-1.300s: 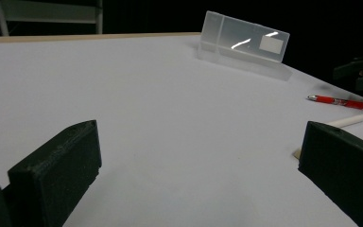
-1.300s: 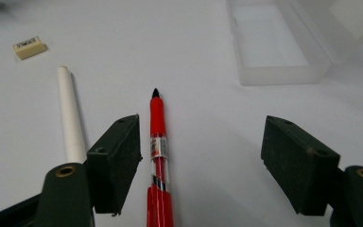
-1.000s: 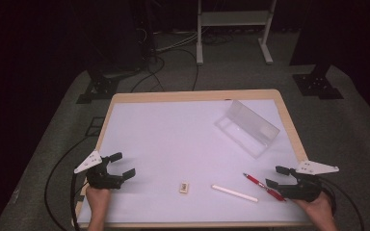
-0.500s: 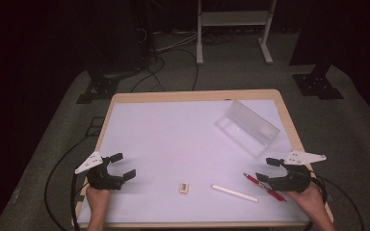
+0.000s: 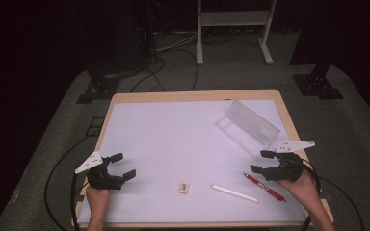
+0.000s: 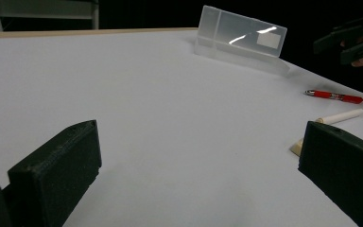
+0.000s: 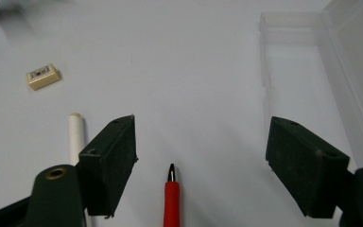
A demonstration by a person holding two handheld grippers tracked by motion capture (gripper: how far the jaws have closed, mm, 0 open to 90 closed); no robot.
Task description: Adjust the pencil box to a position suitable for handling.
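**Tongs wide over the red pen**

Right tongs (image 5: 264, 161) hovered with jaws spread wide above the near right part of the bench (image 5: 173, 139), holding nothing. In the right gripper view the pen (image 7: 171, 198) lay on the white surface between the two black jaws, its tip pointing away from the camera, and neither jaw touched it. From the high view the pen (image 5: 264, 186) lay slantwise just in front of the person's right hand (image 5: 302, 186), near the bench's front edge.

A white stick (image 5: 234, 193) lay just left of the pen, close to it but apart. Farther left sat a small cream eraser (image 5: 185, 187), well clear of both. An open clear plastic case (image 5: 248, 126) stood beyond the right tongs, toward the far right corner, its lid raised; in the right gripper view its tray (image 7: 293, 61) showed beside the right jaw.

Left tongs (image 5: 120, 166) were also wide and empty, low over the near left part of the bench, well apart from everything. Their own view looked across the bare surface toward the case (image 6: 241, 35), the pen (image 6: 334, 96) and the stick (image 6: 340, 116).
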